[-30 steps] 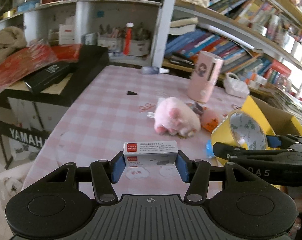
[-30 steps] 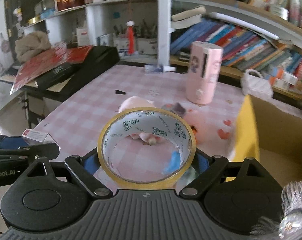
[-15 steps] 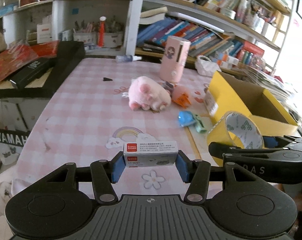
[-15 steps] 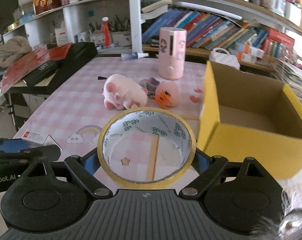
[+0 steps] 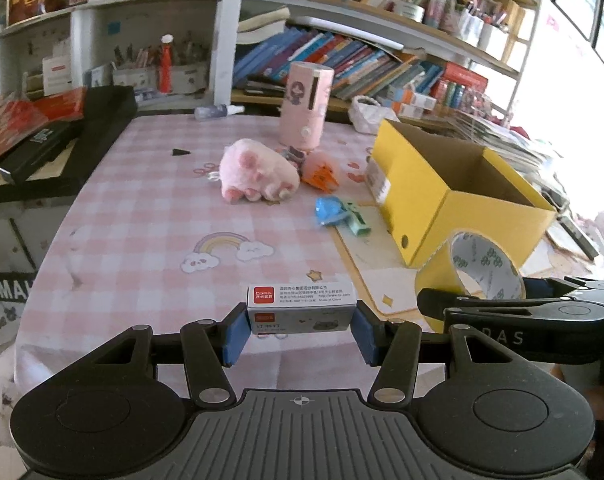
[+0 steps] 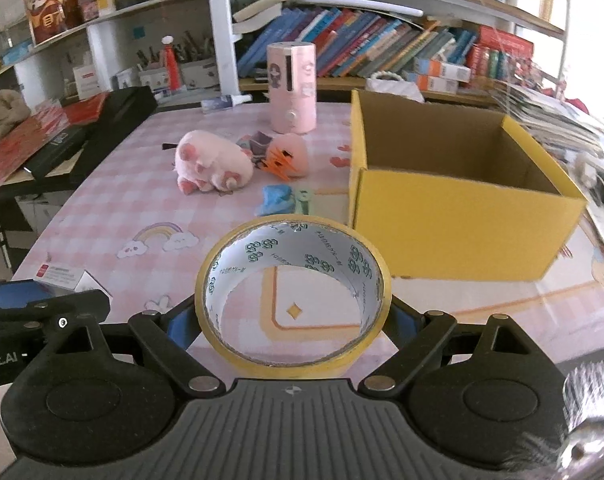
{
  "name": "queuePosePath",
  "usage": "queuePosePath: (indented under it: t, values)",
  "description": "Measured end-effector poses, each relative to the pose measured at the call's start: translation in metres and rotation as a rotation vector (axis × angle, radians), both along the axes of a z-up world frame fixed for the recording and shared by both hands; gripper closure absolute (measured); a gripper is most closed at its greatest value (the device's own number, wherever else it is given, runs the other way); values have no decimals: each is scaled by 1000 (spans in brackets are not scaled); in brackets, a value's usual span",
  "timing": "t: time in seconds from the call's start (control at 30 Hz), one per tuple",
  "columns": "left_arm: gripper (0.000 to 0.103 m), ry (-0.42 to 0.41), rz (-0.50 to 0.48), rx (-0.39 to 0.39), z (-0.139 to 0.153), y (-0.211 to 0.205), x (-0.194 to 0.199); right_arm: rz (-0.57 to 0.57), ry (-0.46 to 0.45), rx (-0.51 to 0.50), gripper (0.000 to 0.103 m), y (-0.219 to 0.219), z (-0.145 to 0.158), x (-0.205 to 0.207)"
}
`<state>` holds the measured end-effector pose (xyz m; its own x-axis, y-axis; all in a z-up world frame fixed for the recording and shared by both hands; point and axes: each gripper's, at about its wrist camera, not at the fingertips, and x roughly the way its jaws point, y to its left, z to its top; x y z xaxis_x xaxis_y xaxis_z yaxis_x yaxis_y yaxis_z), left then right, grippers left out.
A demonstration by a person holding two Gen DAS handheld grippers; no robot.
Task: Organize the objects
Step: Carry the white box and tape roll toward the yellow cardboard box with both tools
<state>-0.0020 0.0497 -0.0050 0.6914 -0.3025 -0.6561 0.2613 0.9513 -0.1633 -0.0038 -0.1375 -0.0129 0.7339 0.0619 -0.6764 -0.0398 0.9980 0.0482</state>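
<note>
Blue pads of the left gripper clamp a small staple box above the table's near edge, while the right gripper pinches a yellow tape roll. Farther off on the pink checked table sit a yellow cardboard box, a pink plush pig and a pink cylinder.

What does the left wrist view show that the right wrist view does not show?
Only the left wrist view shows the printed front label of the staple box between the left tongs. Only the right wrist view shows the yellow box interior down to its floor, and straight through the tape roll in the right tongs. Both show the pink plush pig and pink cylinder.
</note>
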Motion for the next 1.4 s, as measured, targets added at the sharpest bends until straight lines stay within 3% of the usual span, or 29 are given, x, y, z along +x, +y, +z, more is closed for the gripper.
queuePosePath:
  t: [0.7, 1.4]
  values:
    - [50, 2, -198, 22, -5, -35, -30, -225, 26, 38, 13, -39, -10, -66]
    - [50, -23, -324, 20, -2, -74, -31, -366, 19, 35, 13, -73, -7, -91]
